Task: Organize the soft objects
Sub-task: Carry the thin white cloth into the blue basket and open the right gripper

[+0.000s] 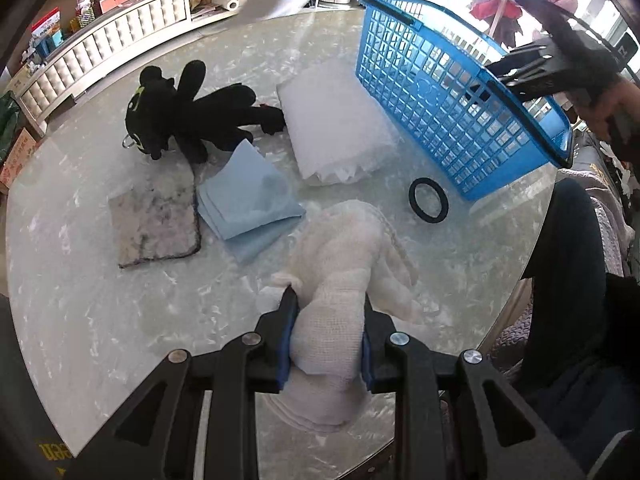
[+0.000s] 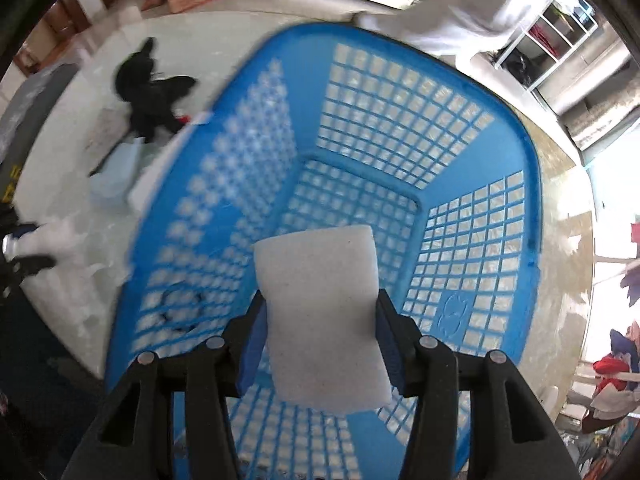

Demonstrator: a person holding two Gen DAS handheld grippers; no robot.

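My left gripper [image 1: 326, 312] is shut on a bunched white gauze cloth [image 1: 344, 240] that trails onto the marble table [image 1: 100, 312]. My right gripper [image 2: 320, 312] is shut on a white sponge block [image 2: 320, 288] and holds it over the inside of the blue plastic basket [image 2: 400, 128]. In the left wrist view the basket [image 1: 416, 92] stands at the far right, with the right gripper [image 1: 532, 76] above its rim. A black plush toy [image 1: 188, 108], a folded light blue cloth [image 1: 248, 200], a grey-edged mat [image 1: 156, 224], a white foam pad [image 1: 336, 124] and a black ring [image 1: 428, 206] lie on the table.
A white tufted cabinet [image 1: 108, 36] with boxes stands behind the table. A person's dark-trousered leg [image 1: 568, 272] is at the right table edge. A person in white [image 2: 480, 8] stands beyond the basket. A clothes rack [image 2: 616, 364] is at the far right.
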